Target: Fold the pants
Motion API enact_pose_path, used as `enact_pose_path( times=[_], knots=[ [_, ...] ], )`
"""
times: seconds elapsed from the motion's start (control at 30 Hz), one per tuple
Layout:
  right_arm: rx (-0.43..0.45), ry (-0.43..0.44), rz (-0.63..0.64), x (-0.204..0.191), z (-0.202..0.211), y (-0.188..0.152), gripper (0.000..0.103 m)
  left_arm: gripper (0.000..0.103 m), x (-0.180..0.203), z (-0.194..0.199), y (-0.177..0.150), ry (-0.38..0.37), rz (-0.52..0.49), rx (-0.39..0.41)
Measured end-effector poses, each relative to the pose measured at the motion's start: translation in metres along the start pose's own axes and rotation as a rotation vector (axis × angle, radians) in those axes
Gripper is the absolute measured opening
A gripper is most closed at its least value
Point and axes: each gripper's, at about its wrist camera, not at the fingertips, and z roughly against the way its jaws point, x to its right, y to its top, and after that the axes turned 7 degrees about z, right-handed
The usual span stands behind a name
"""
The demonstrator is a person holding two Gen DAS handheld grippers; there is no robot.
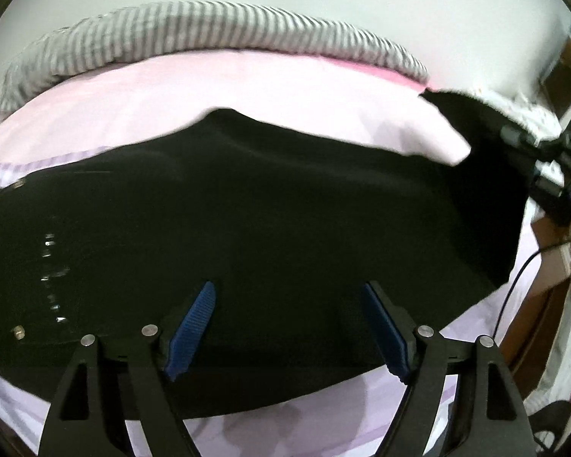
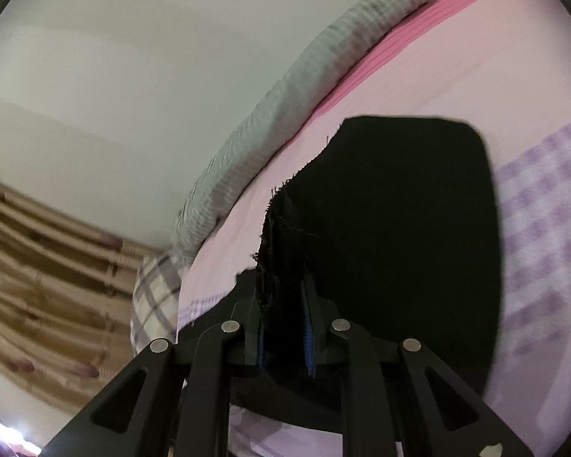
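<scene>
Pants (image 1: 247,205) lie crosswise; right gripper (image 2: 285,327) jaws pinch a frayed hem, left gripper (image 1: 285,327) jaws gape empty.

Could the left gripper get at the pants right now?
Probably yes. The left gripper is open, right over the black pants spread on the bed, nothing between. The right gripper is shut on a frayed edge, off to the side.

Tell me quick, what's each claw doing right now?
Left gripper: open, empty, above the black fabric pants.
Right gripper: closed on the pants' frayed hem.
</scene>
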Motion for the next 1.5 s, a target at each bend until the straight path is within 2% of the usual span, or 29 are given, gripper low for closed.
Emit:
enact_pose_path(
  times=[0.27,0.4,0.5,0.6,0.83,0.87,0.93,0.97,1.03,1.2,1.37,1.5],
  knots=[
    [-0.178,0.074,0.076,-0.047,-0.074,-0.024,0.014,0.080,-0.045,0.025,0.004,0.007,0.115,0.050],
    [-0.269,0.080,0.125,-0.064,-0.102,-0.044,0.014,0.080,-0.058,0.030,0.005,0.003,0.151,0.054],
    [-0.337,0.038,0.176,-0.069,-0.116,-0.058,0.014,0.080,-0.062,0.033,0.005,-0.003,0.164,0.060],
    [-0.368,-0.008,0.223,-0.062,-0.117,-0.067,0.016,0.080,-0.064,0.033,0.005,-0.018,0.170,0.058],
    [-0.424,-0.072,0.373,-0.073,-0.121,-0.081,0.019,0.080,-0.062,0.025,0.013,-0.114,0.198,0.022],
    [-0.431,-0.071,0.396,-0.074,-0.120,-0.083,0.020,0.080,-0.061,0.023,0.015,-0.125,0.203,0.015],
    [-0.441,-0.051,0.402,-0.079,-0.118,-0.084,0.029,0.080,-0.061,0.020,0.016,-0.141,0.213,-0.001],
    [-0.445,-0.031,0.402,-0.080,-0.116,-0.086,0.037,0.080,-0.061,0.019,0.017,-0.150,0.219,-0.008],
    [-0.462,-0.007,0.409,-0.082,-0.111,-0.089,0.040,0.080,-0.061,0.017,0.017,-0.168,0.233,-0.024],
    [-0.413,-0.043,0.406,-0.076,-0.084,-0.089,0.042,0.080,-0.060,0.016,0.016,-0.227,0.258,-0.063],
    [-0.275,-0.095,0.320,-0.053,-0.048,-0.069,0.043,0.080,-0.057,0.005,0.013,-0.320,0.310,-0.156],
    [-0.181,-0.112,0.249,-0.040,-0.030,-0.055,0.045,0.079,-0.057,-0.007,0.012,-0.350,0.371,-0.228]
  ],
)
